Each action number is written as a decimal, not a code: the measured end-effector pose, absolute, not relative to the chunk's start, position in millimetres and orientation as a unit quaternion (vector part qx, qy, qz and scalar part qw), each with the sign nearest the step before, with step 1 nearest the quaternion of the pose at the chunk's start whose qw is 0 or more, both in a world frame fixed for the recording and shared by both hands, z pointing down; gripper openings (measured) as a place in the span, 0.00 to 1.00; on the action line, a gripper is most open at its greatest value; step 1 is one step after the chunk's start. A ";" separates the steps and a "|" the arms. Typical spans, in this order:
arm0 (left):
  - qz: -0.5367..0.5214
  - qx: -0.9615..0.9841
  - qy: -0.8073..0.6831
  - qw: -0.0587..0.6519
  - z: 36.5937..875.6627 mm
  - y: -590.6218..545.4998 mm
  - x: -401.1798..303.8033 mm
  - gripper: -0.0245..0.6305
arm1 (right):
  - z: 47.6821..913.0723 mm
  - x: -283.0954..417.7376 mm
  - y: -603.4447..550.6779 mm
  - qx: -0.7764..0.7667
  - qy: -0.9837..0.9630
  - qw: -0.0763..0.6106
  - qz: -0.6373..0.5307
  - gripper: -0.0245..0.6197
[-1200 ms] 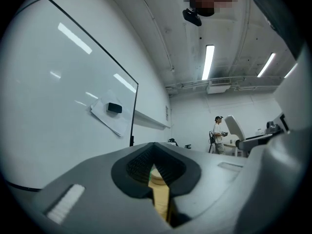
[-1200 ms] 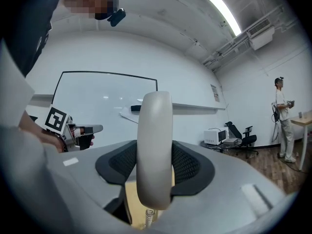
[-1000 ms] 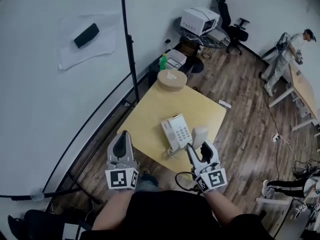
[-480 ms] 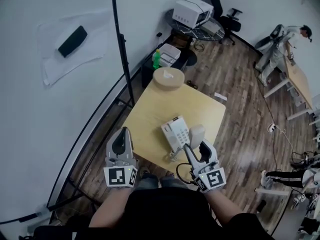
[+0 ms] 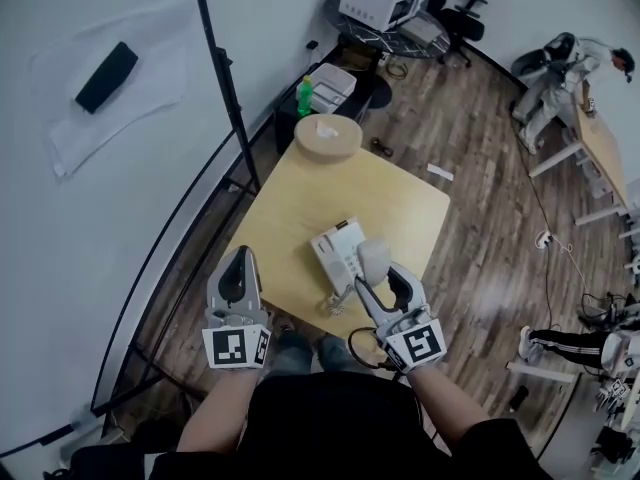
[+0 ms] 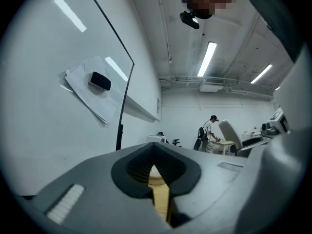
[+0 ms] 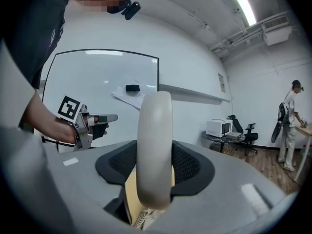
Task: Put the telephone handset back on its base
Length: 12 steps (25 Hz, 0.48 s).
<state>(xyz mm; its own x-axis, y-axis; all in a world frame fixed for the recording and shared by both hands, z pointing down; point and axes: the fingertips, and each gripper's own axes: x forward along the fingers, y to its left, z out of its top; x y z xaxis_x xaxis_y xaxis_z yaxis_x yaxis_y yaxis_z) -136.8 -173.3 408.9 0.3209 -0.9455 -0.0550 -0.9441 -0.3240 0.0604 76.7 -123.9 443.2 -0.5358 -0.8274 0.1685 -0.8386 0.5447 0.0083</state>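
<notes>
A white telephone base (image 5: 333, 251) with a keypad lies near the front edge of the small wooden table (image 5: 300, 203). The cream handset (image 5: 373, 260) is held upright in my right gripper (image 5: 374, 286), just right of the base; its coiled cord (image 5: 337, 301) hangs down to the base. In the right gripper view the handset (image 7: 155, 150) stands between the jaws of my right gripper (image 7: 155, 172), which is shut on it. My left gripper (image 5: 238, 280) hovers left of the table's front corner, shut with nothing in it; the left gripper view shows its jaws (image 6: 158, 177) closed together.
A round tan box (image 5: 327, 135) sits on the table's far corner. A black pole (image 5: 225, 88) and whiteboard stand to the left. A cart with a green bottle (image 5: 304, 96) and a printer desk are behind. A person (image 5: 560, 63) stands at a desk far right.
My right gripper has lifted the handset and carried it left, closer over the base's right side. The head view has swung; my left gripper stays put.
</notes>
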 end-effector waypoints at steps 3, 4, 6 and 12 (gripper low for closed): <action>-0.036 0.814 -0.580 0.012 414.1 -175.4 -128.7 0.04 | 463.5 78.3 -131.8 0.467 -0.876 0.101 0.057 0.38; -0.035 0.814 -0.580 0.013 415.9 -175.7 -126.5 0.04 | 470.4 78.7 -134.5 0.463 -0.877 0.110 0.065 0.38; -0.034 0.813 -0.581 0.019 421.1 -177.5 -123.7 0.04 | 486.3 78.0 -140.9 0.453 -0.877 0.130 0.087 0.38; -0.034 0.809 -0.586 0.036 436.9 -185.7 -123.0 0.04 | 542.0 73.2 -162.1 0.432 -0.874 0.181 0.132 0.38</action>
